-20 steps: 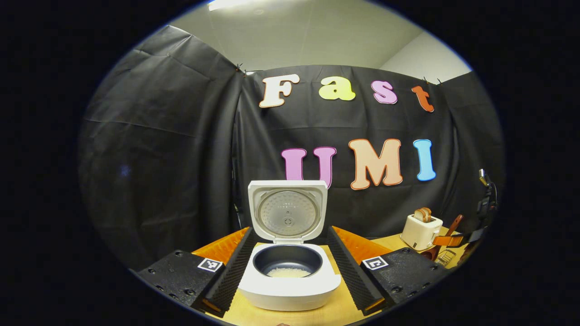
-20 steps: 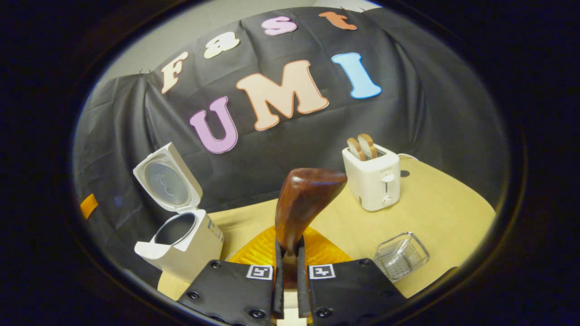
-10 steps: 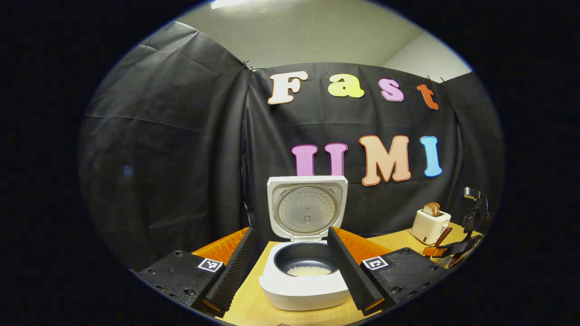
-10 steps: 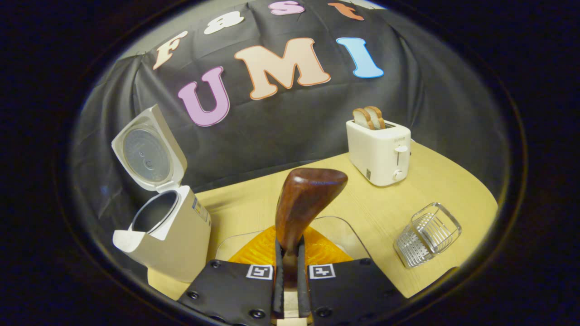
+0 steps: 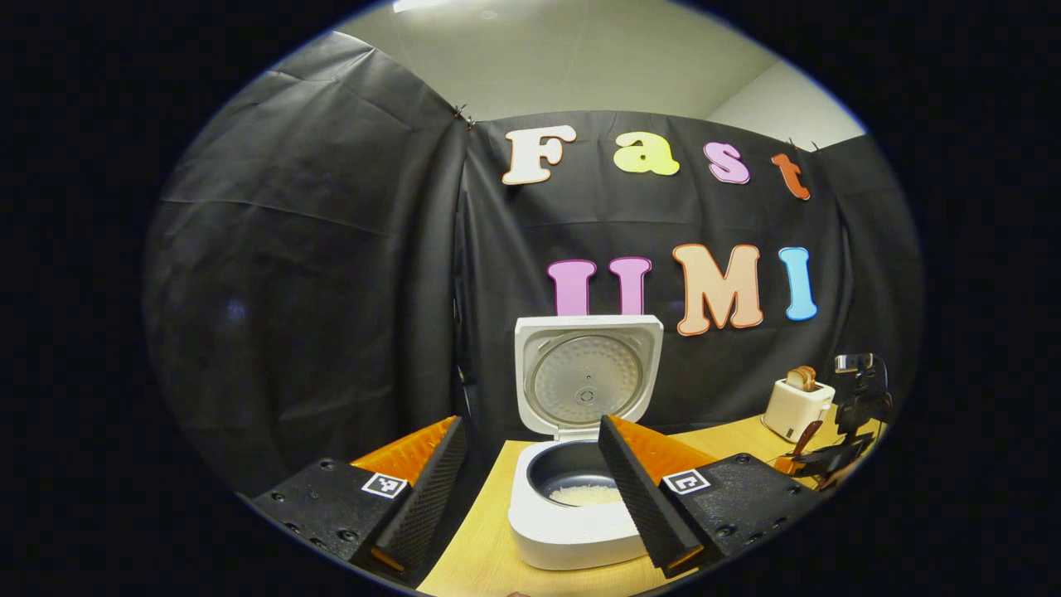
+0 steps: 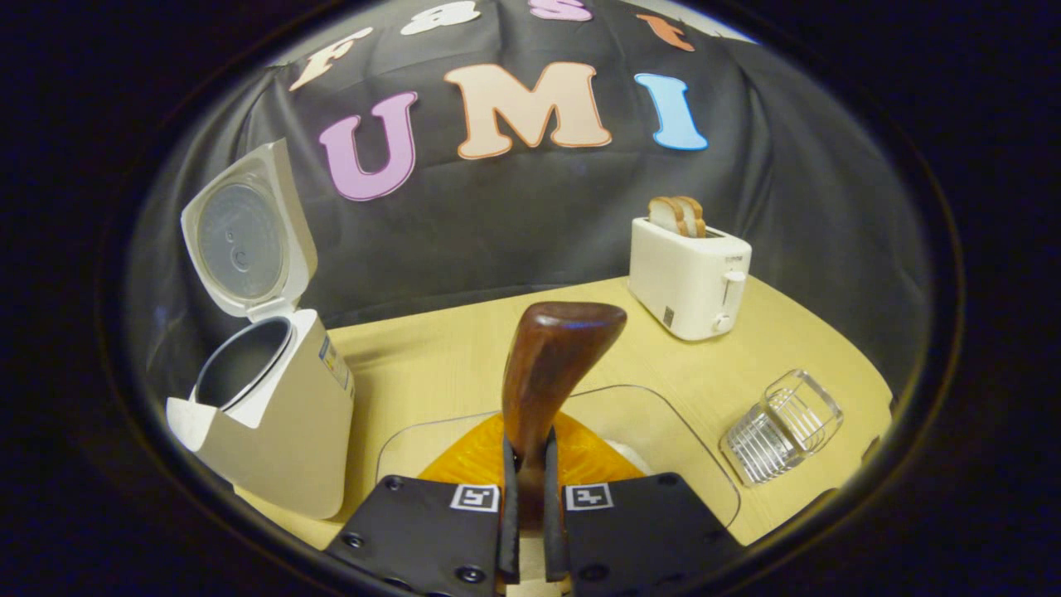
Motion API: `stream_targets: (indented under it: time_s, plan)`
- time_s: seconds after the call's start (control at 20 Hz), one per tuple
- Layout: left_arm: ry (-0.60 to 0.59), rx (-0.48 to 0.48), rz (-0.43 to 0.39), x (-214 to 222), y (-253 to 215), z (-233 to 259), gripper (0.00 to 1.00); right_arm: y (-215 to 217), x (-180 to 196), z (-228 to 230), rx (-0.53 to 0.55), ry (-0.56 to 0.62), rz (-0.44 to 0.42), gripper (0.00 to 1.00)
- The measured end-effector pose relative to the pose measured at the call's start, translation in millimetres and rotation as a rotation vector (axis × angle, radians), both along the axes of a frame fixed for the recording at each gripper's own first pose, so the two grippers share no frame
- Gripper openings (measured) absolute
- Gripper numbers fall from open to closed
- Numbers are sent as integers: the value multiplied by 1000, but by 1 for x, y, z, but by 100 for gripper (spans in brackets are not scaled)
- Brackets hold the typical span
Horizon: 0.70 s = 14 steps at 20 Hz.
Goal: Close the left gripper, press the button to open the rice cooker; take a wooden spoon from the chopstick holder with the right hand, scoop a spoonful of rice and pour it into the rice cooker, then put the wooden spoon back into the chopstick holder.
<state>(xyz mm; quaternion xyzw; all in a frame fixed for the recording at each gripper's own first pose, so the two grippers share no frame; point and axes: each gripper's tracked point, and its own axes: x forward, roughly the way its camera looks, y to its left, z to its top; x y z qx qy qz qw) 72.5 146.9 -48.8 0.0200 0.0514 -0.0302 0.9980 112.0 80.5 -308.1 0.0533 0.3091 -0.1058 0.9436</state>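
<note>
Wooden spoon [image 6: 554,365] clamped by its handle between both fingers of the right gripper [image 6: 527,531], bowl end raised above a clear tray [image 6: 655,427] near the front edge of the tabletop [image 6: 431,356]. Rice cooker [image 6: 265,414] at the left edge, lid already up, white rice visible in the dark inner pot [image 5: 576,481]. Judged step: rice poured, spoon return in hand. Next move calls for swinging right toward the chopstick holder [image 6: 781,427], a clear slotted cup near the front right corner, then lowering the spoon into its mouth without tipping it. Left gripper [image 5: 530,497] spread wide, holding nothing, facing the cooker. Pale wood-grain surface; black cloth wall behind; white toaster [image 6: 688,269] at the back edge.
</note>
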Motion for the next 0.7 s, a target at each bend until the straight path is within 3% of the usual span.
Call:
stream_targets:
  time_s: [0.1, 0.2, 0.25, 0.35, 0.65, 0.7]
  plan:
    - [0, 0, 3, 1, 4, -1, 99, 12, -1, -3, 24, 7, 6, 15]
    - [-1, -2, 6, 1, 6, 0, 95, 22, -1, -5, 49, 7, 13, 14]
    - [0, -2, 6, 3, 7, -2, 99, 27, -2, -5, 61, 8, 17, 14]
    - [0, -3, 3, 3, 6, -3, 95, 34, -3, -7, 95, 10, 25, 14]
    - [-16, 0, -12, 4, -1, 3, 95, 42, -9, -10, 335, 32, -20, 17]
    - [-18, 0, -13, 4, -3, 3, 99, 37, -10, -11, 374, 34, -35, 14]
